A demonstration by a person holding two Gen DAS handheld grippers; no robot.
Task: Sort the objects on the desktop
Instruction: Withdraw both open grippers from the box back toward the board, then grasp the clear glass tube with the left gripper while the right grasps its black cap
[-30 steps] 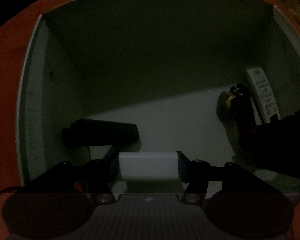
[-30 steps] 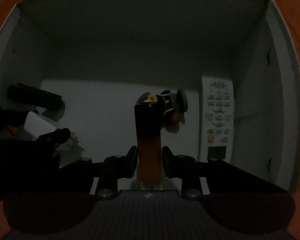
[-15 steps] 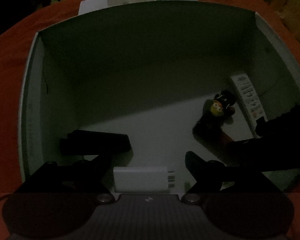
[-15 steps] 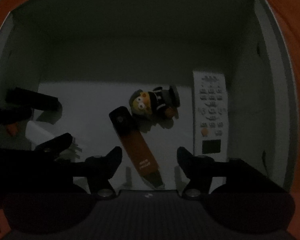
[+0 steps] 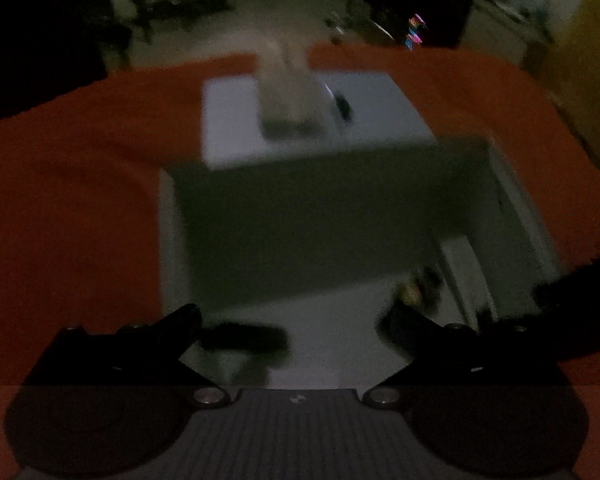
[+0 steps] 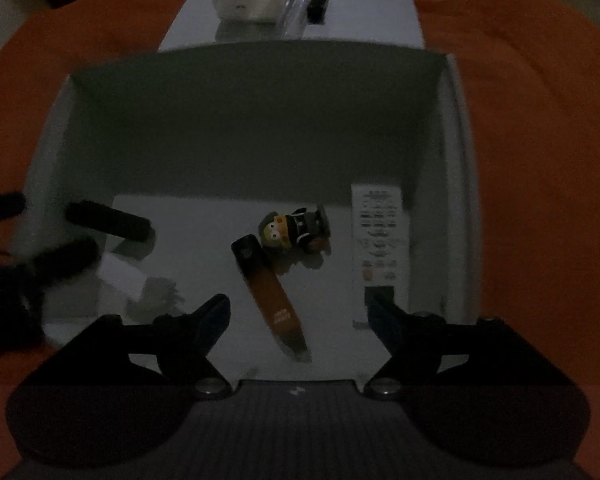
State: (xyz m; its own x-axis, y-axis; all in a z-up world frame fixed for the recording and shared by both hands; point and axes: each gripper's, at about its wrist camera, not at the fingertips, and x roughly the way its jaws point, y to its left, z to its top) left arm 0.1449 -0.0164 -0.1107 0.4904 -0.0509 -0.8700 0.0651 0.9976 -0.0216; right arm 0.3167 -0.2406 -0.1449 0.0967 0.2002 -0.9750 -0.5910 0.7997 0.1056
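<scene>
Plainly, the left gripper (image 5: 294, 314) hung over the near edge of the open white cardboard box (image 6: 260, 128) with its jaws spread wide and nothing between them. Its view was smeared, so little inside the box could be read from it.

The right wrist view showed the floor of the box, which stood on the orange cloth-covered desk (image 6: 540, 160). Furthest left lay a black bar-shaped object (image 6: 112, 222), and just in front of it a white rectangular block (image 6: 122, 276). Near the middle lay a flat orange-and-black strip-shaped tool (image 6: 270, 292), slanted, its dark end close beside a small toy figure with a yellow face and dark outfit (image 6: 292, 230). Along the right wall lay a long white remote control with rows of buttons (image 6: 380, 240). The right gripper (image 6: 300, 306) stood above the near rim, its jaws likewise parted and empty, the strip tool below the gap.

So five things lay in the box, as sorting would leave them, though the same scene would suit jaws just let go or jaws about to reach in. Either way, I judged that doing it well meant keeping both pairs of jaws fully parted, travelling straight up or down clear of the walls, and keeping the two grippers apart so that nothing was nudged.
</scene>
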